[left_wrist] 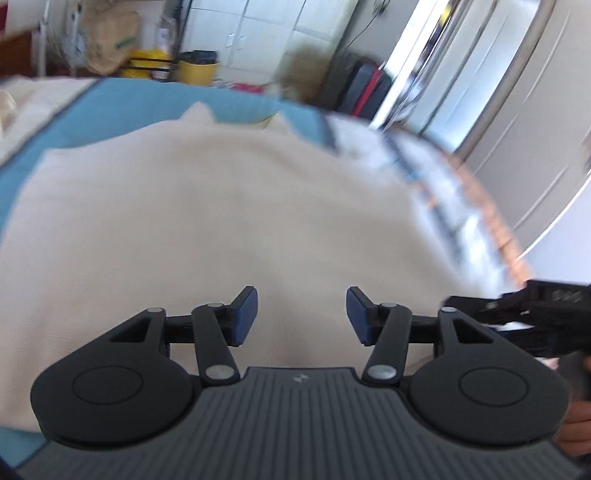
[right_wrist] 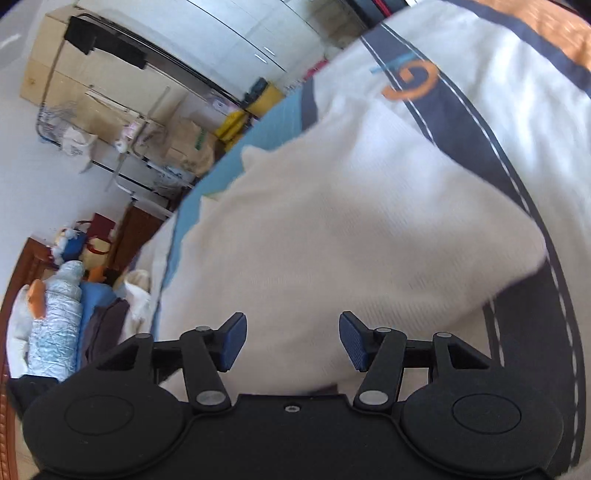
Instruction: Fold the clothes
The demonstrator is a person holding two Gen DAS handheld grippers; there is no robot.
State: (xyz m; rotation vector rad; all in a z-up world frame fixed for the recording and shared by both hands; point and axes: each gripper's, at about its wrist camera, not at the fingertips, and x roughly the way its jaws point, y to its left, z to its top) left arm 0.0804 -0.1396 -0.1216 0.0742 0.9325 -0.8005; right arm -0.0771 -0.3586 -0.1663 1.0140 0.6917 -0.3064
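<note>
My left claw (left_wrist: pixel 301 314) stands wide with nothing between its blue pads (left_wrist: pixel 245 314), hanging above the cream garment (left_wrist: pixel 207 206). That garment lies spread flat on a blue sheet (left_wrist: pixel 122 99), filling the near and middle of the left wrist view; two small points of cloth stick up along its far edge. My right claw (right_wrist: pixel 293 339) is just as wide and empty, also over the cream garment (right_wrist: pixel 332 229).

To the right of the garment, and touching its edge, lies a white cloth with navy bands and orange trim (right_wrist: pixel 461 85); an orange swirl mark (right_wrist: pixel 410 83) shows on it. In the left wrist view the right claw's black body (left_wrist: pixel 535 314) juts in at the near right, with part of my hand (left_wrist: pixel 576 432) below it.

Beyond the bed's far edge stand a yellow bin (left_wrist: pixel 197 68), a brown paper bag (left_wrist: pixel 110 40) and a dark suitcase with a red stripe (left_wrist: pixel 364 88), before white cupboard doors (left_wrist: pixel 258 29). At the left of the right wrist view is a heap of other clothes (right_wrist: pixel 66 314). Much is blurred.
</note>
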